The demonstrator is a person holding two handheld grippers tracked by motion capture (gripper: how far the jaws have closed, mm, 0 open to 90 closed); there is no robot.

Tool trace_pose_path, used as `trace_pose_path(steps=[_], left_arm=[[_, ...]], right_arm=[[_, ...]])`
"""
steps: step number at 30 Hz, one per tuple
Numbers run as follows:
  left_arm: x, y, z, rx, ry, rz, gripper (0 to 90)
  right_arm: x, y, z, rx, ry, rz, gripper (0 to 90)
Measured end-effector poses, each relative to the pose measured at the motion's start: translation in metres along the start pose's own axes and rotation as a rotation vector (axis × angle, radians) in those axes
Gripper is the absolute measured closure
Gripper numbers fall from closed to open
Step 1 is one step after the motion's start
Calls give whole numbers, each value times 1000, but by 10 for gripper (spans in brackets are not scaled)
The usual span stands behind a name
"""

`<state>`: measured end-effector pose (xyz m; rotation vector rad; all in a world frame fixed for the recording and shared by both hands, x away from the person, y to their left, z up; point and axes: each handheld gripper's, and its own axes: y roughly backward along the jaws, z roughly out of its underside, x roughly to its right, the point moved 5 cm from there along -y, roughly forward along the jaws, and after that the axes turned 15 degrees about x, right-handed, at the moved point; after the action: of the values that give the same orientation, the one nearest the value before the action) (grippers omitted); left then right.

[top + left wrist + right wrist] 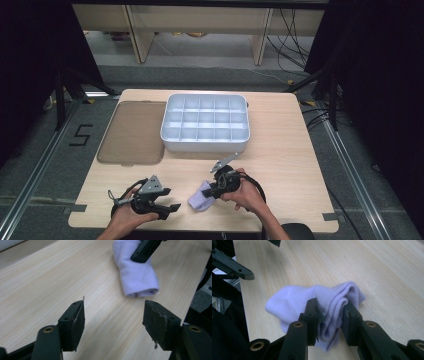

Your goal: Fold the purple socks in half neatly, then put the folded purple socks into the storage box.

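Observation:
A folded pale lilac sock (201,198) lies near the table's front edge; it also shows in the left gripper view (137,275) and the right gripper view (294,302). My right gripper (212,191) is shut on the sock's folded end, the cloth bunched between its jaws (331,320). My left gripper (172,206) sits to the left of the sock, open, with bare table between its fingertips (113,320). A fingertip of the right gripper (145,250) rests on the sock in the left gripper view.
A white compartment tray (205,123) with several empty cells stands at the table's middle back. Its brownish translucent lid (132,132) lies flat to the left. The wooden table (290,165) has free room at the right. Floor and cables lie beyond.

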<state>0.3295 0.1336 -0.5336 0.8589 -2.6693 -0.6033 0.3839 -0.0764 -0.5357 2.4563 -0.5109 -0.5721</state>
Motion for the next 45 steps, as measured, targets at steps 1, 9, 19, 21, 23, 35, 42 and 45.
trace_pose_path(steps=[1,9,19,21,23,35,42,45], left_arm=[[0,1,1,4,-3,1,334],[-3,12,10,-4,-31,-21,301],[-4,16,12,-3,-34,-47,293],[-6,17,12,1,-23,-55,293],[-10,18,12,-5,-25,-68,293],[-15,19,12,-5,-28,-72,291],[-17,20,12,1,-18,-69,290],[-16,19,12,-4,-17,-69,290]], right_arm=[[0,0,0,-5,4,-2,701],[-2,1,-1,-6,17,6,702],[-7,5,-5,-11,45,19,711],[-9,5,-5,-9,43,15,713],[-9,7,-6,-16,47,23,713],[-17,16,-18,-7,118,30,717],[-18,20,-23,-15,124,36,717],[-19,22,-26,-16,127,35,717]])
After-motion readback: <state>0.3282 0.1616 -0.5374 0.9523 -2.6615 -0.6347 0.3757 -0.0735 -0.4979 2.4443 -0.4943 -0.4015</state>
